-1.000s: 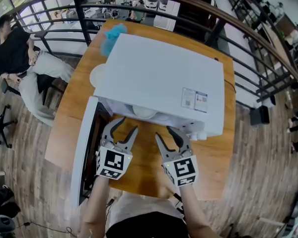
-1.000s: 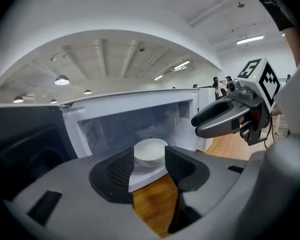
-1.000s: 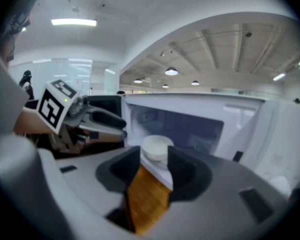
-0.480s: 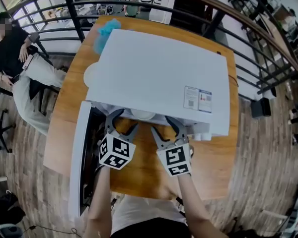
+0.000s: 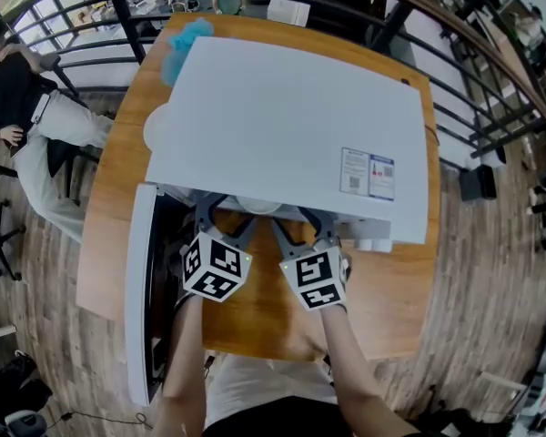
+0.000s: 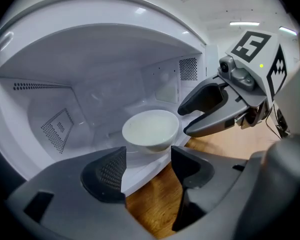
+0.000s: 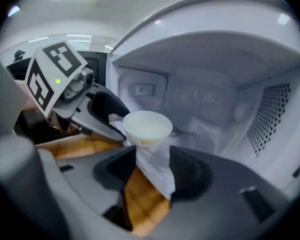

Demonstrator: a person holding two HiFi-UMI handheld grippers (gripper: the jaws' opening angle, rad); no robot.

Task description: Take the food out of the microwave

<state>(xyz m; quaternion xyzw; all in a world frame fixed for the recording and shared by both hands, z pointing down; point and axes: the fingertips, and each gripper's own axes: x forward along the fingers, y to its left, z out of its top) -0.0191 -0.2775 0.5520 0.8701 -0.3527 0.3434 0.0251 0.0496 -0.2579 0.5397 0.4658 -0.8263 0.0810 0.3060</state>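
The white microwave (image 5: 282, 126) stands on the wooden table with its door (image 5: 138, 299) swung open to the left. Inside it sits a white bowl (image 6: 151, 129) (image 7: 146, 126), and its near rim (image 5: 250, 207) shows in the head view. My left gripper (image 5: 226, 215) (image 6: 147, 166) and right gripper (image 5: 296, 221) (image 7: 152, 171) hover side by side at the cavity's mouth, just short of the bowl. Their jaws have just been opening. Both are open, with nothing between the fingers. In each gripper view the other gripper shows beside the bowl.
The wooden table (image 5: 382, 289) shows bare in front of the microwave. A white plate (image 5: 156, 130) lies left of the microwave, and a blue object (image 5: 189, 44) behind it. A black railing curves round the table's far side. A person (image 5: 18, 98) sits at the far left.
Both grippers have moved forward and down, from the table in front of the microwave to the cavity's mouth. Their fingertips now reach under the microwave's top edge.
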